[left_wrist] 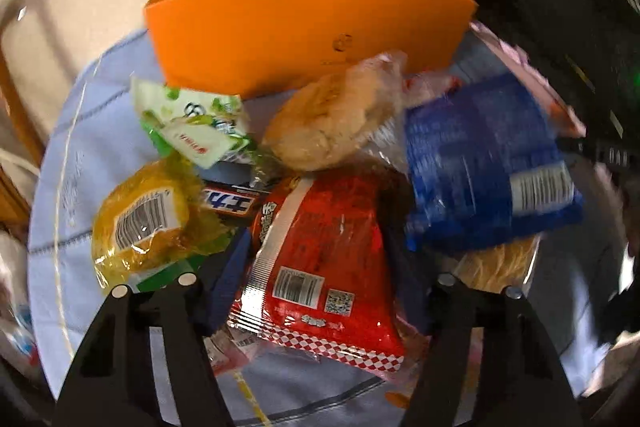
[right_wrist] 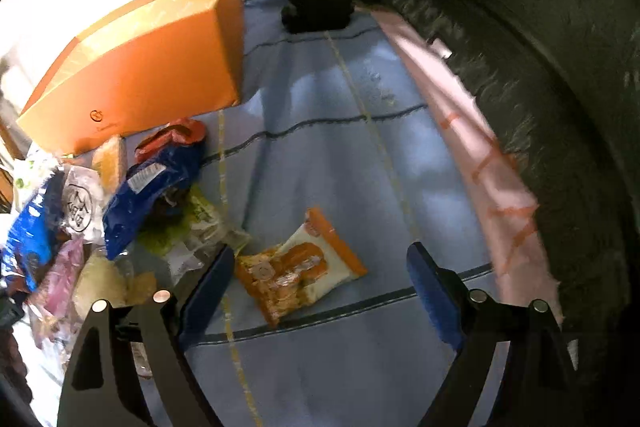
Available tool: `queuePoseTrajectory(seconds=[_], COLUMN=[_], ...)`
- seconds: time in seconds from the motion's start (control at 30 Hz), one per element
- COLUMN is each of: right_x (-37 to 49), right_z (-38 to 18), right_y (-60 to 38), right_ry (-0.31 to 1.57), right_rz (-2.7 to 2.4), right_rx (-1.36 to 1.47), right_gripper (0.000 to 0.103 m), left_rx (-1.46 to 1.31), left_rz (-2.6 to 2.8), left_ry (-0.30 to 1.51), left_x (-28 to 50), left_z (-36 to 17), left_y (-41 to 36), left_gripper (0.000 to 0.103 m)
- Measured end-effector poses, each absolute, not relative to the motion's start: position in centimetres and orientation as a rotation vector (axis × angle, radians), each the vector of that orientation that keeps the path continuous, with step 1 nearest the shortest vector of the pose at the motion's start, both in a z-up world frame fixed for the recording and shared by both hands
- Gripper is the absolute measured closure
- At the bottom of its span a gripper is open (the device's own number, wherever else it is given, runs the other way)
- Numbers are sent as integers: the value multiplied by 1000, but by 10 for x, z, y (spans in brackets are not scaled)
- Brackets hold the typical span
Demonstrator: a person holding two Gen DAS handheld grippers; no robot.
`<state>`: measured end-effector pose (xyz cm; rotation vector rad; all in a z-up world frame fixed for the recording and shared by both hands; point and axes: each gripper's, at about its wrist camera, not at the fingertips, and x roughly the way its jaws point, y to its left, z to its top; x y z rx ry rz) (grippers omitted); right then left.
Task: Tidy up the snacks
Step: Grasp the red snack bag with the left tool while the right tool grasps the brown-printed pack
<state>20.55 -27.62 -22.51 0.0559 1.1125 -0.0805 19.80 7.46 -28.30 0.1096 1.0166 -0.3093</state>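
Note:
In the left wrist view a red snack packet [left_wrist: 320, 251] lies lengthwise between the blue pads of my left gripper [left_wrist: 320, 279], which touch both of its sides. Around it is a pile of snacks: a blue packet [left_wrist: 488, 163], a wrapped bun [left_wrist: 332, 119], a yellow cake with a barcode [left_wrist: 144, 223] and a green-white packet [left_wrist: 192, 123]. An open orange box [left_wrist: 304, 39] stands behind the pile. My right gripper [right_wrist: 320, 287] is open above an orange-and-white packet [right_wrist: 300, 267] that lies alone on the blue cloth [right_wrist: 320, 107], nearer the left finger.
The snack pile [right_wrist: 120, 195] sits left of the right gripper, below the orange box [right_wrist: 140, 67]. A pink strip of cloth [right_wrist: 480, 147] and dark carved furniture [right_wrist: 520, 27] border the cloth on the right. A chocolate bar [left_wrist: 228, 203] lies under the pile.

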Motion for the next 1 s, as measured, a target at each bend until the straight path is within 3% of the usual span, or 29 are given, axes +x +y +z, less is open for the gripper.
queuePoseTrajectory(seconds=[0.17, 0.2, 0.23, 0.3, 0.37, 0.43, 0.57, 0.7, 0.77, 0.8, 0.83, 1.0], right_x=[214, 217, 218, 216, 212, 210, 202, 193, 191, 191, 189, 215], right_z=[-252, -262, -268, -268, -263, -258, -247, -254, -253, -251, -248, -254], right_y=[-265, -264, -263, -256, -248, -249, -260, -273, -282, -285, -285, -259], right_ry=[1173, 1217, 1242, 1232, 1199, 1187, 1168, 1191, 1170, 1151, 1132, 1153], right_rz=[-112, -103, -81, -65, -30, -18, 8, 62, 48, 38, 25, -57], right_rx=[42, 64, 92, 66, 23, 18, 63, 145, 204, 233, 252, 122], right_gripper=[15, 20, 34, 50, 56, 83, 95, 94, 68, 41, 29, 30], left_rx=[148, 156, 156, 136, 113, 75, 48, 87, 105, 102, 97, 101], left_rz=[-306, -305, -307, -314, -322, -337, -313, -268, -259, -255, -252, -224], left_ry=[978, 972, 967, 965, 966, 955, 936, 960, 979, 981, 982, 995], left_x=[186, 180, 177, 173, 169, 161, 150, 143, 142, 142, 142, 143], left_z=[-287, -286, -286, -284, -282, -277, -267, -270, -275, -276, -276, -280], left_y=[71, 70, 70, 72, 75, 80, 88, 95, 95, 95, 96, 93], left_gripper=[40, 40, 40, 40, 40, 41, 41, 40, 40, 40, 40, 39])
